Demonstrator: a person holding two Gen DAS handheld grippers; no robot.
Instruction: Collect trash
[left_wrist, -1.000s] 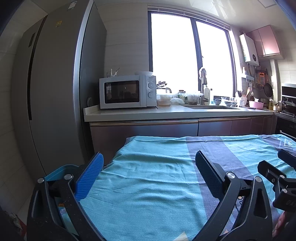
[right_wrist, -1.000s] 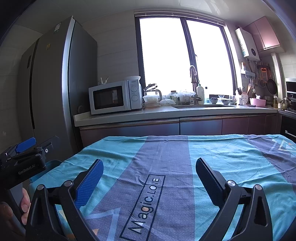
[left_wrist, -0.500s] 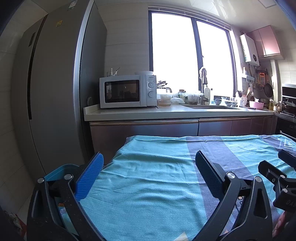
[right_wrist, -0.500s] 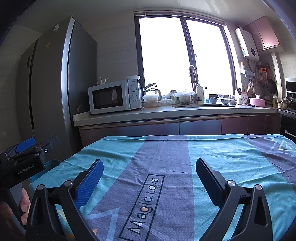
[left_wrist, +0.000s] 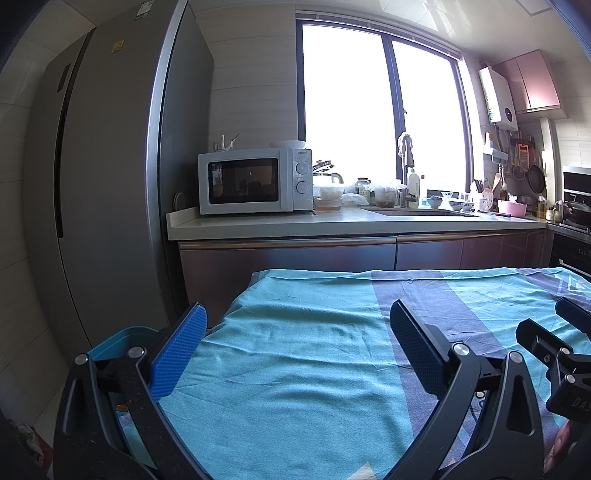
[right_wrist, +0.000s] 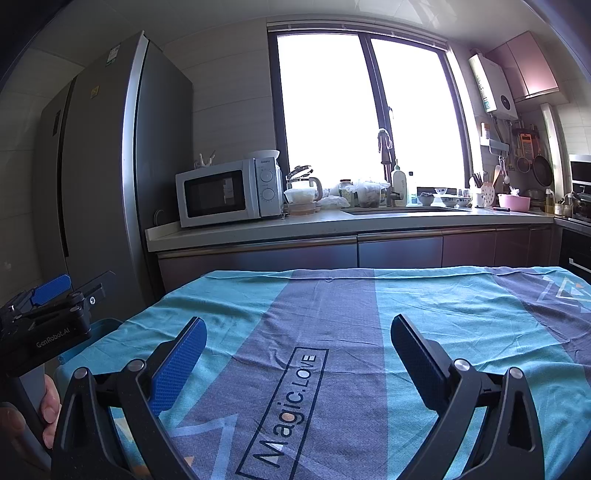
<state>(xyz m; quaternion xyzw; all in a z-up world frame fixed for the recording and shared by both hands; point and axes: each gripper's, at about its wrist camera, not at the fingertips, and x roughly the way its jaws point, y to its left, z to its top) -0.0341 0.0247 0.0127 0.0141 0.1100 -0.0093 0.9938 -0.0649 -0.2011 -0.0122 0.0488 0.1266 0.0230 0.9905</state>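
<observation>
Both grippers hover over a table spread with a teal and purple cloth (left_wrist: 295, 354) (right_wrist: 461, 314). My left gripper (left_wrist: 297, 332) is open near the table's left edge, nothing between its blue-padded fingers. My right gripper (right_wrist: 298, 345) is open too, above the "Magic.LOVE" print (right_wrist: 291, 398). A blue bin (left_wrist: 114, 341) stands beside the table's left edge, below the left gripper; its rim also shows in the right wrist view as the blue bin (right_wrist: 101, 325). No loose trash shows on the cloth.
A tall grey refrigerator (left_wrist: 110, 184) stands at the left. Behind the table runs a kitchen counter (left_wrist: 332, 223) with a white microwave (left_wrist: 255, 181), containers and a sink. A hand (right_wrist: 50, 410) holds the left gripper's handle.
</observation>
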